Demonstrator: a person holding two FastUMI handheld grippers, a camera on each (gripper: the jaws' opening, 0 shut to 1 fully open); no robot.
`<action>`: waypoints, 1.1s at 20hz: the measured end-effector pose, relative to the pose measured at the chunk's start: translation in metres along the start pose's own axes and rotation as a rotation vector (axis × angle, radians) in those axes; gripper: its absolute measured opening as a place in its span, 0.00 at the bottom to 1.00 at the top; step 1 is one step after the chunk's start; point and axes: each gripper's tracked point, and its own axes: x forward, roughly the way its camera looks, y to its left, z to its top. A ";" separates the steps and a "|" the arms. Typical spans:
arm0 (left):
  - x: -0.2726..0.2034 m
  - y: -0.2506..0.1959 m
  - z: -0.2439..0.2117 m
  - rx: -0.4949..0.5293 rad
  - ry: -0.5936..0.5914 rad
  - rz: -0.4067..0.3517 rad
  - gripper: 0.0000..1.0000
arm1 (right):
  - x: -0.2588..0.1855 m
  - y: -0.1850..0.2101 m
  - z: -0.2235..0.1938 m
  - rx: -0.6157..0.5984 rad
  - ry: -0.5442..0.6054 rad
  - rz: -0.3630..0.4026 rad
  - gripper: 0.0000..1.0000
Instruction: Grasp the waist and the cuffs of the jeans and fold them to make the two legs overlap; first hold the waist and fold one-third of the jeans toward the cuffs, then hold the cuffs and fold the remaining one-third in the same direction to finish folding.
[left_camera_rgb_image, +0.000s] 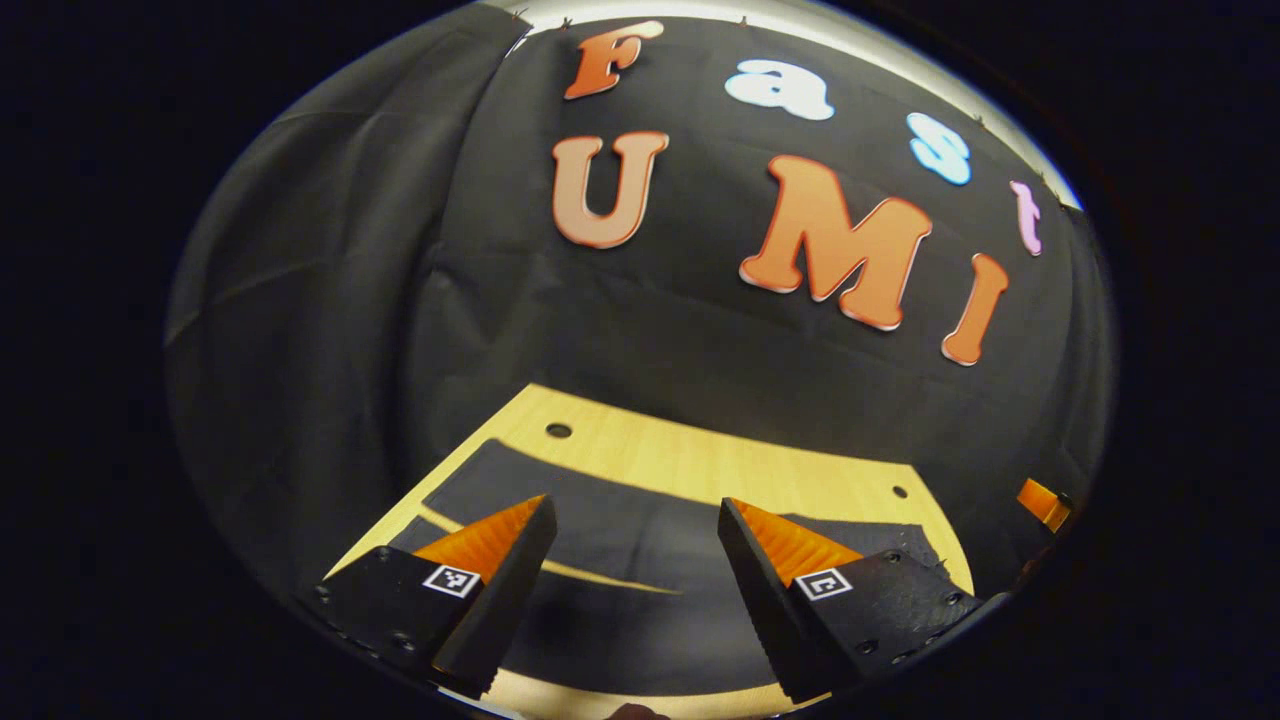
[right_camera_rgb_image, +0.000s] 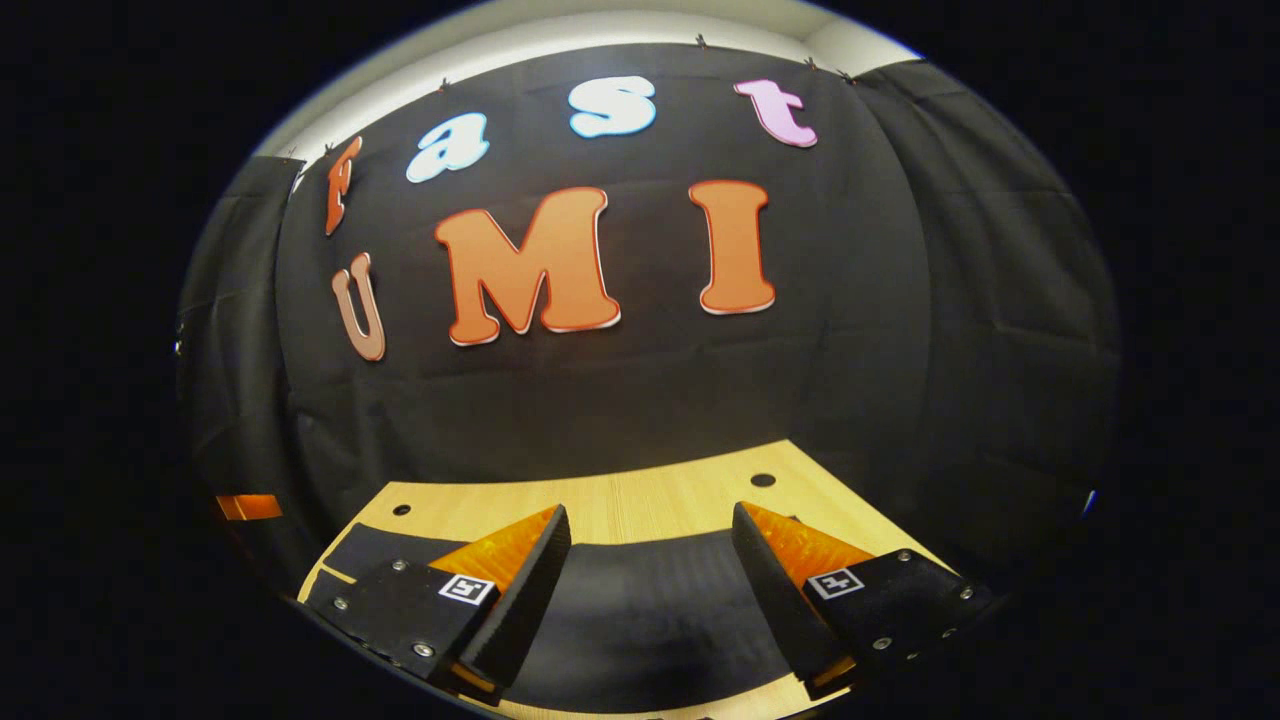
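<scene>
Dark jeans (left_camera_rgb_image: 620, 590) lie flat on the wooden table (left_camera_rgb_image: 700, 460), with a thin strip of table showing between two cloth edges. My left gripper (left_camera_rgb_image: 635, 502) hovers just above the jeans, open, with nothing between its fingers. In the right gripper view the jeans (right_camera_rgb_image: 640, 620) spread under my right gripper (right_camera_rgb_image: 650, 510), which is also open and empty above the cloth. I cannot tell which end is the waist and which the cuffs.
The table has small round holes (left_camera_rgb_image: 559, 431) (right_camera_rgb_image: 763, 480) near its far edge. Black booth cloth (left_camera_rgb_image: 400, 300) hangs close behind and beside the table. A bit of the other gripper shows at the edge of each view (left_camera_rgb_image: 1042, 503) (right_camera_rgb_image: 248, 507).
</scene>
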 end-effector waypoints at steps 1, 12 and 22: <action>0.004 0.009 -0.011 -0.019 0.036 0.018 0.98 | 0.004 -0.002 -0.009 0.023 0.036 0.002 0.98; 0.037 0.113 -0.124 -0.230 0.411 0.218 0.95 | 0.020 -0.086 -0.124 0.280 0.425 -0.172 0.96; 0.044 0.164 -0.174 -0.440 0.565 0.313 0.95 | 0.021 -0.181 -0.216 0.564 0.680 -0.420 0.95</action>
